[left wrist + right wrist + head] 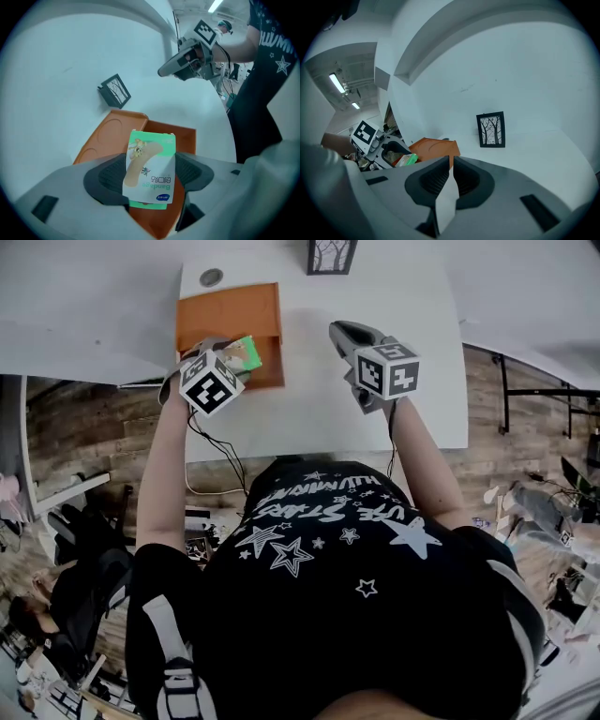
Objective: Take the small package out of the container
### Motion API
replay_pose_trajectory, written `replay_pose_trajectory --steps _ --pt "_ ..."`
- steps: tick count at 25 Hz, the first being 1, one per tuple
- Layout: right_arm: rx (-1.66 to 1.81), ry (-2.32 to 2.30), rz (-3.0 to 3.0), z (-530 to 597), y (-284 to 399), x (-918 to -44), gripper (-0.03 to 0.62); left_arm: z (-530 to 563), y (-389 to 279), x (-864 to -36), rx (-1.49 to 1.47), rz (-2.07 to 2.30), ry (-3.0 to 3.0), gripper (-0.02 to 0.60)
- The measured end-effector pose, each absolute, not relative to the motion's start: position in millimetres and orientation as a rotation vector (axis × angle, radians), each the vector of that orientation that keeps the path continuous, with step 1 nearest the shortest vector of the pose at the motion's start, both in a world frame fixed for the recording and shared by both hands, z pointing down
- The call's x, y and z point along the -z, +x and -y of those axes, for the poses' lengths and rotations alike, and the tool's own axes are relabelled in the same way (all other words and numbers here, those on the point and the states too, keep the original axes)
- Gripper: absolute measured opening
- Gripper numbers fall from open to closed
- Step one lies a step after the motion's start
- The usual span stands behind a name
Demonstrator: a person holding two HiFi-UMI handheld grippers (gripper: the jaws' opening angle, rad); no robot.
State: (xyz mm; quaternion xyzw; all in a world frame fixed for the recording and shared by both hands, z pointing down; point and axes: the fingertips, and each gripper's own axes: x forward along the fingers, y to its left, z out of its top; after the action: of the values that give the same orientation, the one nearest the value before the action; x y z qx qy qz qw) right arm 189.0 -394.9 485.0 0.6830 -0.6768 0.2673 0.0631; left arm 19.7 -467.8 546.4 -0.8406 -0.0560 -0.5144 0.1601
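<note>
The small package (pixel 151 168) is a green and white bandage pack. My left gripper (pixel 150 161) is shut on it and holds it just above the open orange container (pixel 161 131). In the head view the package (pixel 246 353) shows at the tip of the left gripper (pixel 230 357), over the container's (pixel 228 320) near right part. My right gripper (pixel 341 332) hovers over the white table to the right of the container, jaws shut with nothing between them (pixel 451 161). The right gripper view also catches the package (pixel 408 160) and the container (pixel 433 147) at the left.
A small black picture frame (pixel 331 254) stands at the table's far edge, behind the container's right side. A round grommet (pixel 211 277) sits in the white table (pixel 412 306) behind the container. The container's orange lid (pixel 110 133) lies open to the left.
</note>
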Motion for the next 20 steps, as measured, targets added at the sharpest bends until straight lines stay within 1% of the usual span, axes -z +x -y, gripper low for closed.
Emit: replay_pose_trajectory --steps 9,20 --pt "-0.749 1.998 2.145 395.8 176.7 -463.2 0.057 472.2 16.1 -473.2 1.146 -0.282 -2.648 0.351" --pt "-0.738 1.905 2.245 354.5 179.6 -450.4 0.057 409.1 0.2 -446.8 0.945 -0.694 -2.913 0.351"
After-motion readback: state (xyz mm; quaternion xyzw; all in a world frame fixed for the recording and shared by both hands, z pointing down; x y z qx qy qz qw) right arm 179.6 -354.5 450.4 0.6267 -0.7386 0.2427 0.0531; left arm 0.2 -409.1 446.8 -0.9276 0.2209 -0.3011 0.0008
